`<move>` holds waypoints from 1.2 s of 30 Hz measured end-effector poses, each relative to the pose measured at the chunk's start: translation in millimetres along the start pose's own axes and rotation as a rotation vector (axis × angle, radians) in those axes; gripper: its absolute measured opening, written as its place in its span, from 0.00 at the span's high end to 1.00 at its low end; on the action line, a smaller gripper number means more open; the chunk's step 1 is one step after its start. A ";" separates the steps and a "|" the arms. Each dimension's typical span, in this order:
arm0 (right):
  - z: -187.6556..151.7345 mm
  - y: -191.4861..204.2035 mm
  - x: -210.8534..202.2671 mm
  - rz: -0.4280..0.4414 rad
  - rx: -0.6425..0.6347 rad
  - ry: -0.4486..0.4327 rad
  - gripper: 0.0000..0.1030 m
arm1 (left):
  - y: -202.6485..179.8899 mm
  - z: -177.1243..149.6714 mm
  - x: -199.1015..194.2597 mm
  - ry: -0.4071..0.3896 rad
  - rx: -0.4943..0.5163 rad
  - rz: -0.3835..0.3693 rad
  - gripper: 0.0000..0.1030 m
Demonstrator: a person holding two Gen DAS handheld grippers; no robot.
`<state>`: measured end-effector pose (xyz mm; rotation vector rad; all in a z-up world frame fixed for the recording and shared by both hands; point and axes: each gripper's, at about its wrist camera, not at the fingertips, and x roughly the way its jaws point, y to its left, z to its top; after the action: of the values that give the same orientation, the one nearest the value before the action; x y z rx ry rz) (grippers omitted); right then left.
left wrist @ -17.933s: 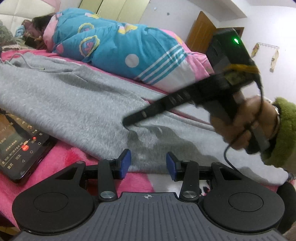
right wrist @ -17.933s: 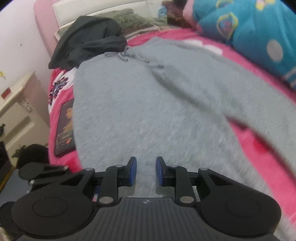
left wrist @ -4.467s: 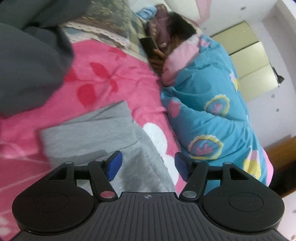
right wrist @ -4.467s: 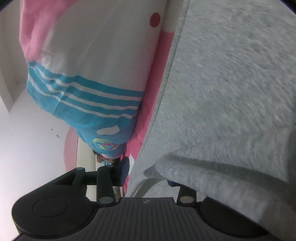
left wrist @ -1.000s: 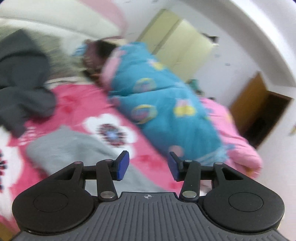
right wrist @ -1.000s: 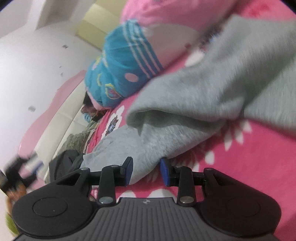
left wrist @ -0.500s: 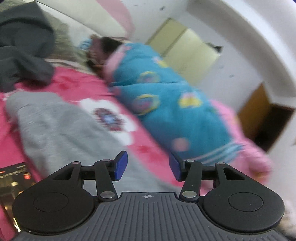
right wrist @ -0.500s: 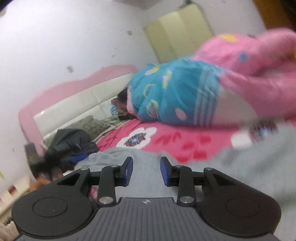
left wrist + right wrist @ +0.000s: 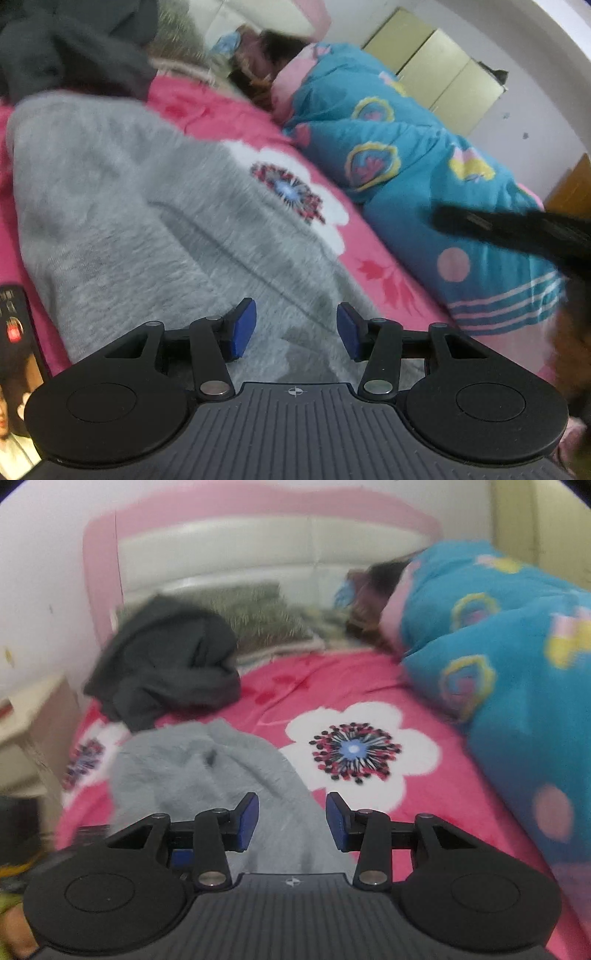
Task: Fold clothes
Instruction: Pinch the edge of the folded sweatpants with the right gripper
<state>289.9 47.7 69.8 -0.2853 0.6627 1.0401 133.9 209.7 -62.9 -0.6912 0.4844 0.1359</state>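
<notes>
Grey fleece trousers [image 9: 147,229] lie folded over on the pink flowered bedspread [image 9: 388,284]. My left gripper [image 9: 292,334] hovers low over their near part, open, with nothing between its blue pads. In the right wrist view the same grey trousers [image 9: 207,771] lie ahead and below my right gripper [image 9: 291,821]. Its jaws are opening and nothing is between them. The right gripper's black body [image 9: 517,229] crosses the right side of the left wrist view.
A person lies under a blue patterned quilt [image 9: 406,166] along the far side of the bed. A dark grey garment [image 9: 166,664] is heaped by the pink and white headboard [image 9: 258,554]. A phone [image 9: 14,369] lies at the bed's left edge. A bedside table [image 9: 33,716] stands left.
My left gripper has sunk closer to the grey trousers. My right gripper has swung across, rolled upright and now faces the headboard; its jaws have widened a little.
</notes>
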 end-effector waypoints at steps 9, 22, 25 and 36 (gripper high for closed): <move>43.6 23.7 134.0 0.368 -0.034 0.162 0.53 | 8.0 -5.3 -10.8 -0.043 -0.068 -0.009 0.54; 58.8 85.7 168.8 0.252 -0.190 0.175 0.95 | 13.2 -4.0 -22.0 -0.072 -0.136 -0.037 0.55; 70.8 87.4 148.1 0.198 -0.244 0.094 0.96 | 14.6 -4.0 -27.9 -0.088 -0.155 -0.047 0.55; 60.5 102.4 190.8 0.043 -0.471 0.123 0.97 | 22.0 -0.9 -37.3 -0.092 -0.209 -0.053 0.55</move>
<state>287.6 263.1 5.4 -0.7523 0.5281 1.2206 94.6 227.4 -58.6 -0.8983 0.3663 0.1689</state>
